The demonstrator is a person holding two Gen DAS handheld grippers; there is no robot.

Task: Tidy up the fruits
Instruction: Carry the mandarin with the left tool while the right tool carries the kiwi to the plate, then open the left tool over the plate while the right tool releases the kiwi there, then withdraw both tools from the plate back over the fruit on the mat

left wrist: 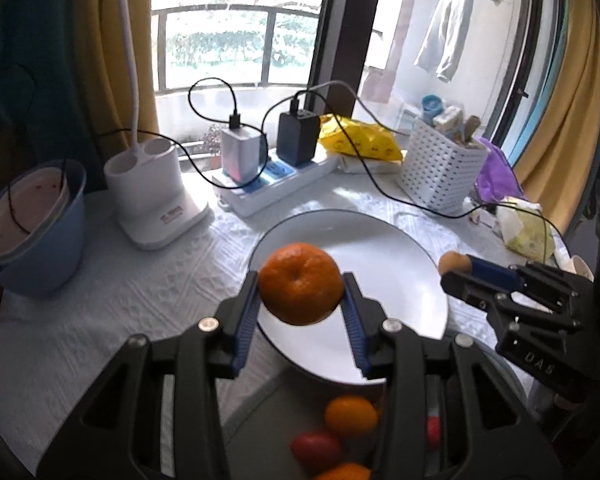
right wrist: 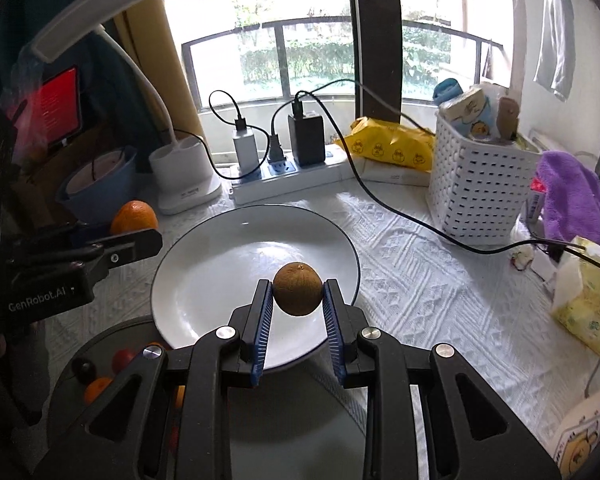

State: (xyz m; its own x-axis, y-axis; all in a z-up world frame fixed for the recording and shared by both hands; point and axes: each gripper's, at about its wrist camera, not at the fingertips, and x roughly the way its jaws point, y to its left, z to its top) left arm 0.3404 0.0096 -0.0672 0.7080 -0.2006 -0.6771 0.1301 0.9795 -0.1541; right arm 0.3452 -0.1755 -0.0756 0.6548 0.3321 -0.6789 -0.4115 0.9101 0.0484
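Observation:
My left gripper (left wrist: 301, 286) is shut on an orange mandarin (left wrist: 300, 283), held above the near edge of a white plate (left wrist: 384, 248). My right gripper (right wrist: 298, 295) is shut on a small brown round fruit (right wrist: 298, 294), over the same white plate (right wrist: 220, 264). In the left wrist view the right gripper (left wrist: 454, 268) shows at the right with the brown fruit (left wrist: 452, 263) at its tip. The left gripper (right wrist: 140, 236) and its mandarin (right wrist: 134, 216) appear at the left of the right wrist view. A dark grey tray (left wrist: 268, 408) under the grippers holds several small orange and red fruits (left wrist: 350, 416).
A white power strip (right wrist: 300, 178) with chargers and black cables lies behind the plate. A white lamp base (left wrist: 152, 196) and a blue bowl (left wrist: 36, 224) stand at the left. A white basket (right wrist: 476, 188), a purple cloth (right wrist: 572, 196) and tissue packs (right wrist: 584, 300) crowd the right.

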